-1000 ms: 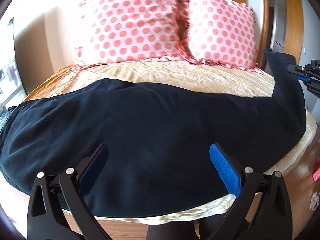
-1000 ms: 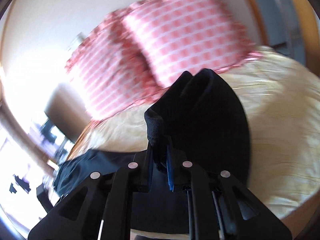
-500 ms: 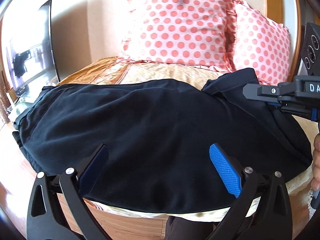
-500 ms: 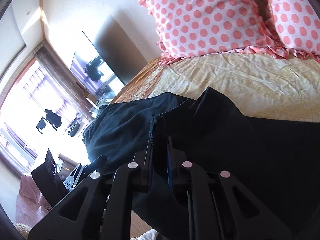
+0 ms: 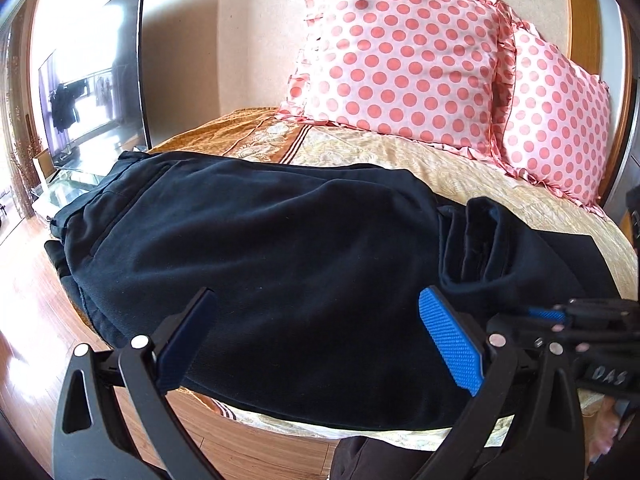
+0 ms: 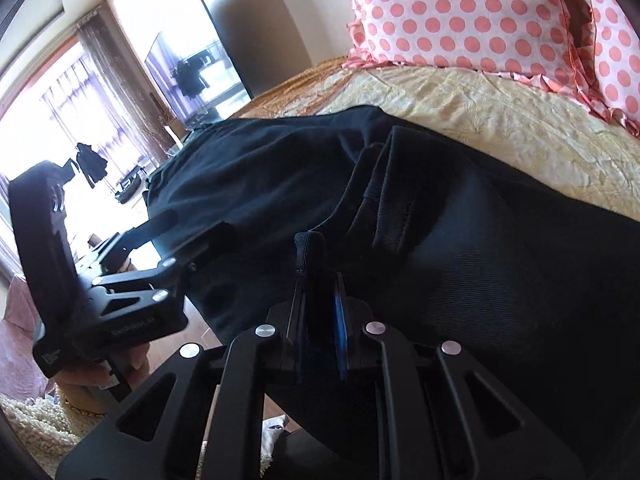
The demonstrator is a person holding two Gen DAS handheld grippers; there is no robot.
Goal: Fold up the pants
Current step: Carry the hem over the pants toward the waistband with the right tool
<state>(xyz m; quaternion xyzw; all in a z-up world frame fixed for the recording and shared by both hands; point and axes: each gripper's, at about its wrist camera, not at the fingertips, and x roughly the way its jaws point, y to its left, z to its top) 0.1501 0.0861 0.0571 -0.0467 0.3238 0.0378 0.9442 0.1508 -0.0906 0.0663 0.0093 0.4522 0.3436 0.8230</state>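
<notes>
Two tongs, one fold nearly laid

Half a second back the right tongs (image 6: 320,312) carried the cuff (image 6: 310,252) over the far part of the bed (image 5: 500,184); now they sit low, clamped on it, right beside the left tongs (image 5: 320,336), which hang wide and empty. The pants (image 5: 260,240) lie doubled across the bed, so this fold looks almost placed. Only the right wrist view shows the pinched cuff; the left view shows the loose rolled leg end (image 5: 476,240) and the pillows (image 5: 404,60).

Bedroom surroundings

Two polka-dot pillows (image 5: 404,64) are propped at the far end of the bed (image 5: 472,176); a television (image 5: 96,76) is seen far left.
</notes>
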